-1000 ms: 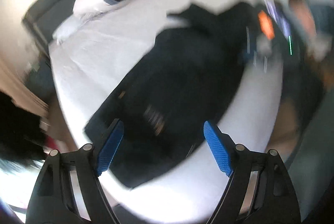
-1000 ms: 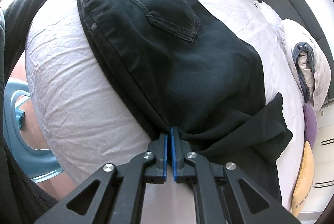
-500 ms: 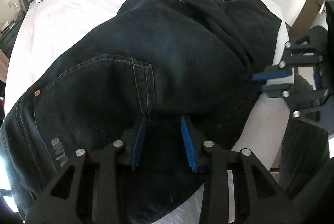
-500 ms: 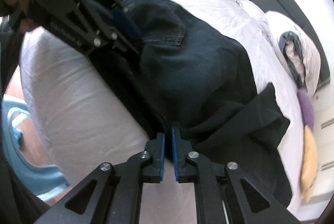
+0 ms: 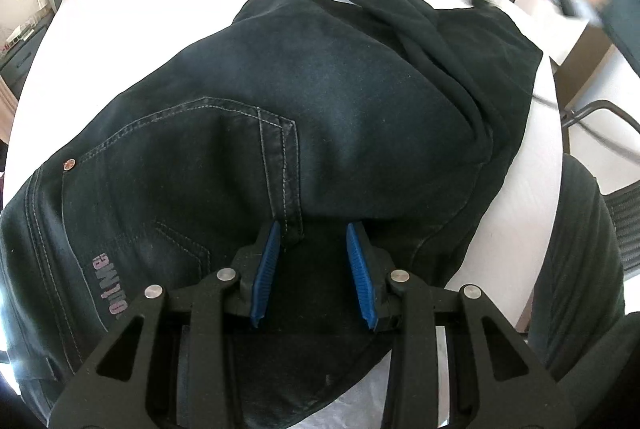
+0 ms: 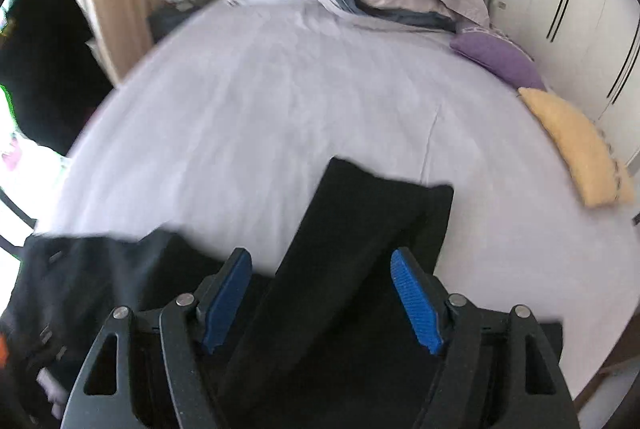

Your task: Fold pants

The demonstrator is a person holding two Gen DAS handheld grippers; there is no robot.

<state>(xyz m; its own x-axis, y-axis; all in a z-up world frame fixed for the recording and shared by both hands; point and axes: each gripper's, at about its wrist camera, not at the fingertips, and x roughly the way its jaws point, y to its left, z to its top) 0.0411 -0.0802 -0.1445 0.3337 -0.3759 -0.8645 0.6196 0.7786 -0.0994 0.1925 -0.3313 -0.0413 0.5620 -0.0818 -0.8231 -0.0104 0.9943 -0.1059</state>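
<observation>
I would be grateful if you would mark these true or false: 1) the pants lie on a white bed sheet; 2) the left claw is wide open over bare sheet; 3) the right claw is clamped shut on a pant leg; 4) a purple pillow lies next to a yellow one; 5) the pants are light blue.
1) True: the pants lie on the white sheet.
2) False: the left claw is over the pants' seat seam, partly closed.
3) False: the right claw has just been opening; its pads stand clear of the leg.
4) True: purple pillow, yellow pillow.
5) False: they are near black.
</observation>
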